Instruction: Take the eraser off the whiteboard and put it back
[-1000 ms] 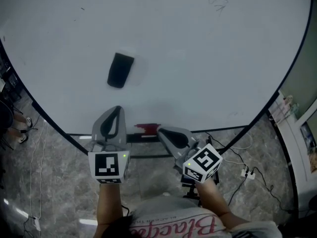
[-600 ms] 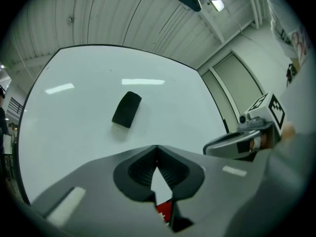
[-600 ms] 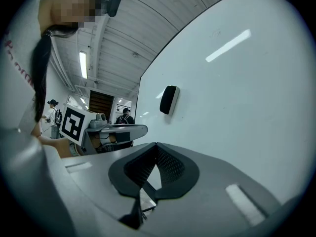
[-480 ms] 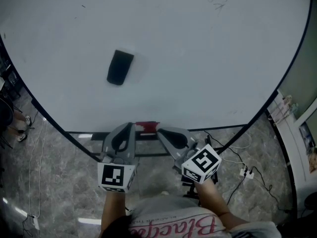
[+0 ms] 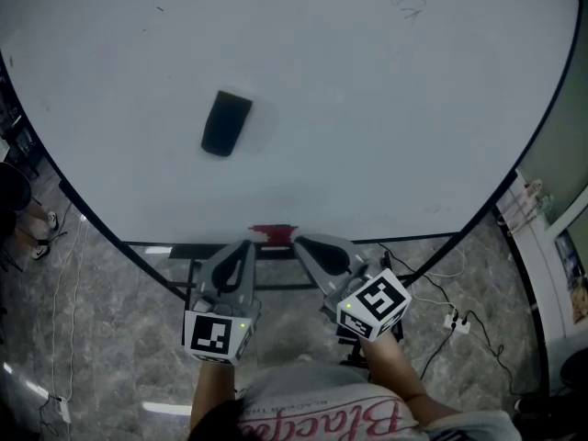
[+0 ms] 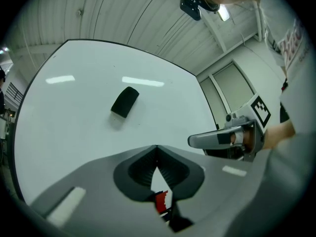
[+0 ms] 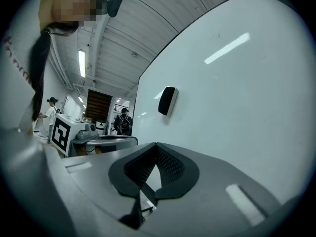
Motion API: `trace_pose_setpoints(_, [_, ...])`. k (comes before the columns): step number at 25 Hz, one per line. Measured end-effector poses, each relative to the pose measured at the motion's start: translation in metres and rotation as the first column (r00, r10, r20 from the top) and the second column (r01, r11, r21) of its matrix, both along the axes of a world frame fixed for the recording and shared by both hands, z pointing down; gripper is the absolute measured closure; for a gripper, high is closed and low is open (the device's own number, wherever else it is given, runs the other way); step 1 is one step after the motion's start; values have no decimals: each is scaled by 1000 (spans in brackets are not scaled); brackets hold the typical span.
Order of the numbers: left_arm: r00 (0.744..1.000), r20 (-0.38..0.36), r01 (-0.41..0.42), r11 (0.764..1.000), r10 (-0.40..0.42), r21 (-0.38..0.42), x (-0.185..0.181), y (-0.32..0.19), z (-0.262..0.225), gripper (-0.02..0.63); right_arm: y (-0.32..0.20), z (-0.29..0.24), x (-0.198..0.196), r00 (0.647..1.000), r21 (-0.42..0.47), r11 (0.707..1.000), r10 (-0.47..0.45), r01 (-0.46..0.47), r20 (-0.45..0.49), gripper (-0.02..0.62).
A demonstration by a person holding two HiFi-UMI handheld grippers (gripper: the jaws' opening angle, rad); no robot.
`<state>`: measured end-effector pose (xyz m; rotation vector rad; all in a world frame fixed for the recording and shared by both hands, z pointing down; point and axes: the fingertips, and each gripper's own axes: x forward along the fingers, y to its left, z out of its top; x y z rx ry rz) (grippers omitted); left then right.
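A black eraser clings to the whiteboard, left of its middle; it also shows in the left gripper view and the right gripper view. My left gripper is shut and empty, low in front of the board's bottom edge, well below the eraser. Beside it on the right, my right gripper is also shut with nothing in it. In the left gripper view the tips meet; the right gripper's tips meet too.
A red object lies on the ledge under the board, between the two grippers. Cables and a power strip lie on the stone floor at right. People stand far off in the right gripper view.
My left gripper has dropped away from the board and shifted right, closer to the right gripper. The right gripper and the eraser have stayed put.
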<state>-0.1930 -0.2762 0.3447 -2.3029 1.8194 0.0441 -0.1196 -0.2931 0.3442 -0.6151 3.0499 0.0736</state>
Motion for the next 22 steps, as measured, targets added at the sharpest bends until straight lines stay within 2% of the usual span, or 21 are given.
trace_pose_setpoints(22, [1000, -19, -12, 1000, 12, 6, -1, -1, -2, 607, -1, 4, -5, 1000, 16, 1000, 1, 0, -27, 595])
